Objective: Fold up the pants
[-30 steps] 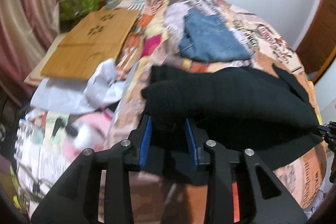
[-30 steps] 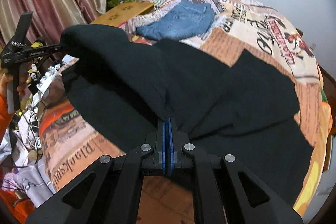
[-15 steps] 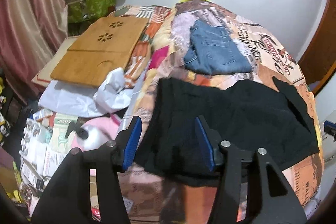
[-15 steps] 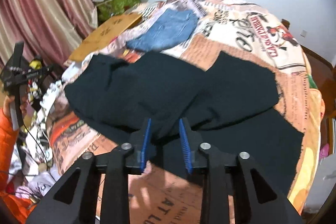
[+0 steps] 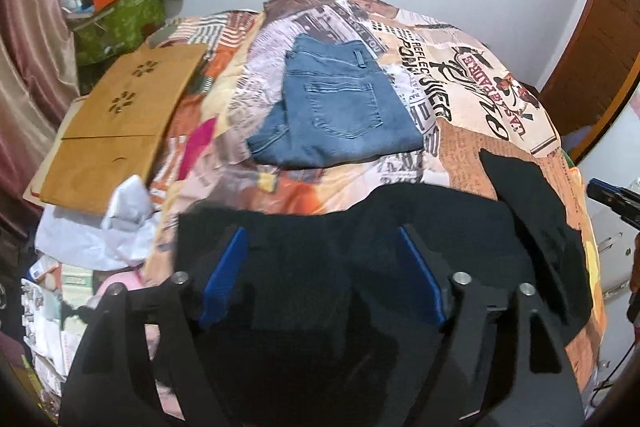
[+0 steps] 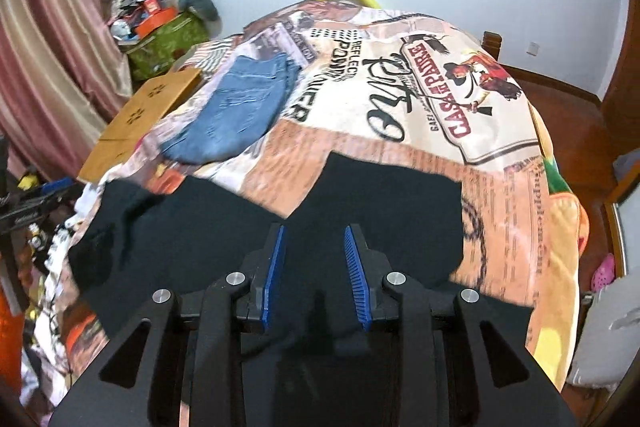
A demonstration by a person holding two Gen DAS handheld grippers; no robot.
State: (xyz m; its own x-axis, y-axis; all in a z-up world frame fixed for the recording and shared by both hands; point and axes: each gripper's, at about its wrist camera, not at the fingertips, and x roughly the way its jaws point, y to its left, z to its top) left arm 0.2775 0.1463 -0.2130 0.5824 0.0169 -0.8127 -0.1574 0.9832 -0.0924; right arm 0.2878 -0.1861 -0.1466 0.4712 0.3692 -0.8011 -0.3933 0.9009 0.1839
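Observation:
Black pants (image 5: 400, 227) (image 6: 380, 203) lie folded on the near part of a bed with a printed cover (image 5: 472, 107) (image 6: 440, 107). My left gripper (image 5: 320, 247) hangs above their left end, its jaws opening wide, with only cloth lying below and nothing pinched between the blue pads (image 5: 224, 267). My right gripper (image 6: 314, 251) stands open above the middle of the pants, pads (image 6: 356, 275) apart and off the cloth. In the left wrist view the right gripper's tip (image 5: 612, 195) shows at the right edge. The left gripper (image 6: 36, 199) appears at the left edge of the right wrist view.
Folded blue jeans (image 5: 336, 111) (image 6: 236, 115) rest farther up the bed. A wooden lap board (image 5: 116, 123) (image 6: 140, 119) and white crumpled cloth (image 5: 128, 211) lie to the left. A green bag with clutter (image 5: 120, 19) stands by the curtain; a wooden door (image 5: 600, 39) is at right.
Both grippers let go of the black pants, opened and drew back. The raised fold dropped flat onto the bed.

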